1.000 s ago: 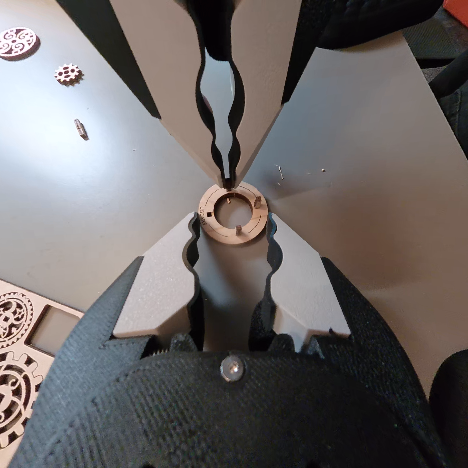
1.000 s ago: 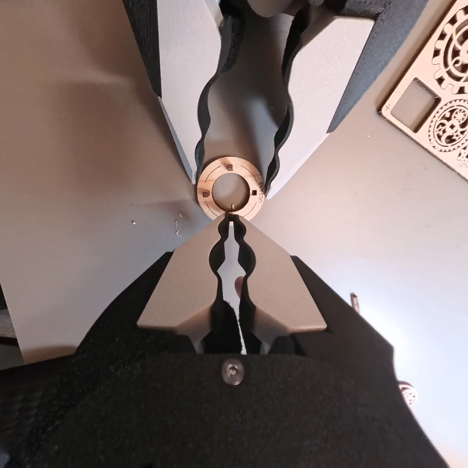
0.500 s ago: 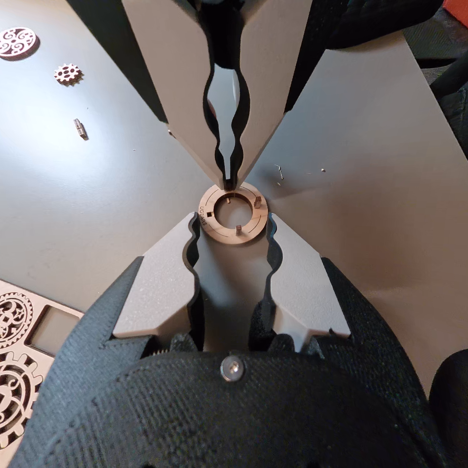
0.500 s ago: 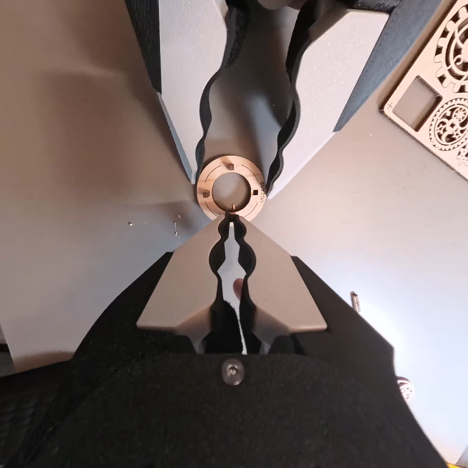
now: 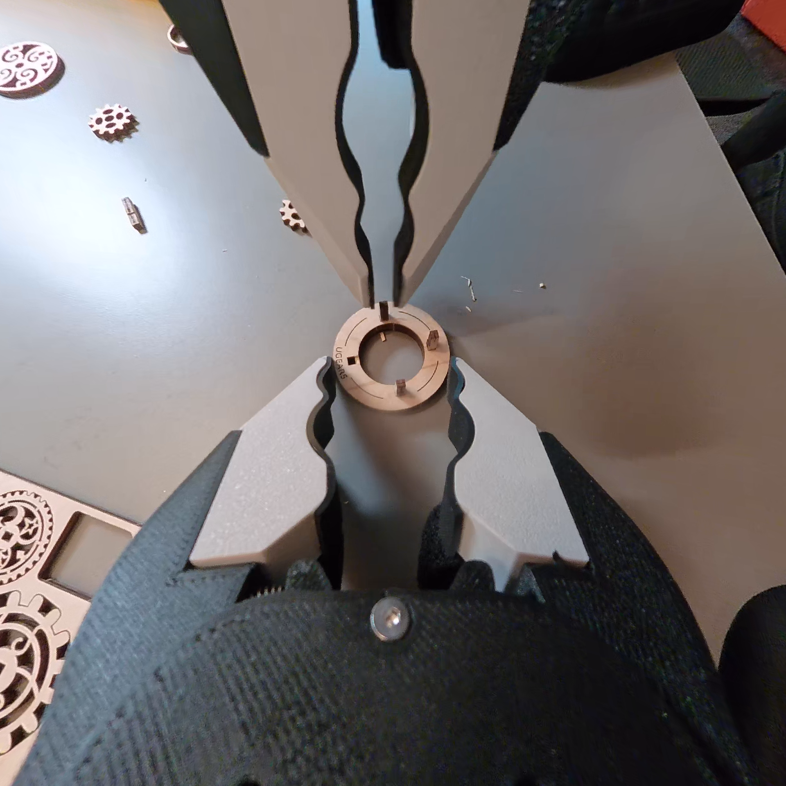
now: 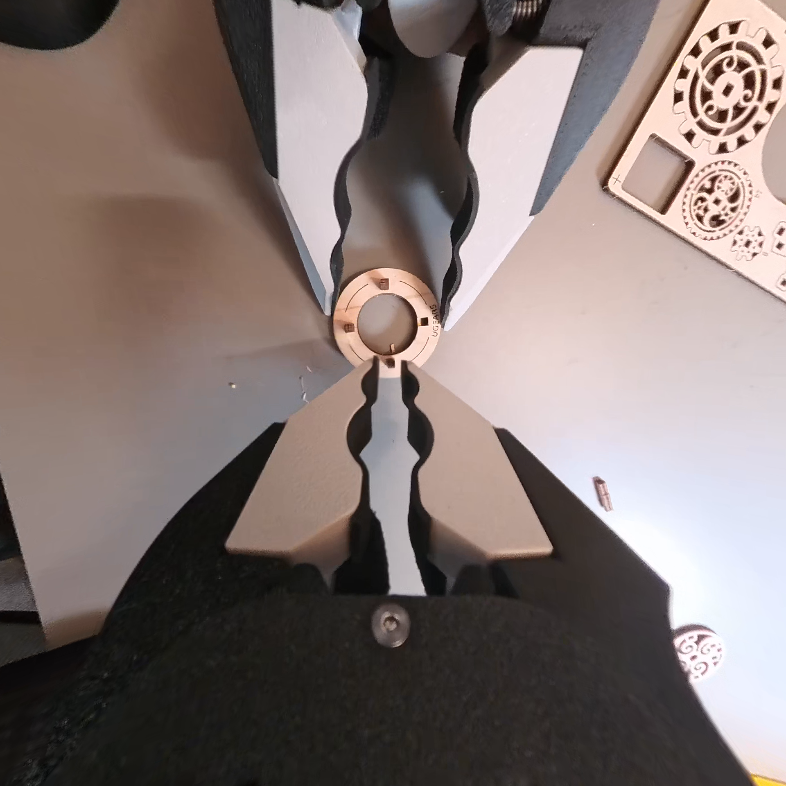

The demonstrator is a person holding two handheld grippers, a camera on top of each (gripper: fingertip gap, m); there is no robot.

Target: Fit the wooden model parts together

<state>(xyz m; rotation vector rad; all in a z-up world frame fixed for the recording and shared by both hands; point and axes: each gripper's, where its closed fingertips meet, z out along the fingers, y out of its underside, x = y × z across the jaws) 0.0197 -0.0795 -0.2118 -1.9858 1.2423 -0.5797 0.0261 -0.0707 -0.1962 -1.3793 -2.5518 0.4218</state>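
Left wrist view: we look down along the left tongs (image 5: 391,365) at a grey bench (image 5: 149,340).
Wooden ring (image 5: 390,361): flat on the bench between the left fingertips, which sit against its two sides, so these tongs are clenched on it.
Pegs: three small pegs stand in the ring's square slots, and a fourth slot (on the left in this view) is bare.
Right tongs (image 5: 384,293): they come in from the top, tips parted a little on either side of the far peg (image 5: 383,310), not touching it.
Loose parts: a small gear (image 5: 112,122), a patterned disc (image 5: 27,70), a short pin (image 5: 132,215) and a cut-out sheet (image 5: 25,574) lie to the left.

Right wrist view: we see the same ring (image 6: 388,323) from the opposite side.
Right tongs (image 6: 389,366): released, with a narrow gap at the tips beside the near peg (image 6: 388,362).
Left tongs (image 6: 389,312): at the top, gripping the ring's edges.
Sheet (image 6: 701,140): top right, well apart.
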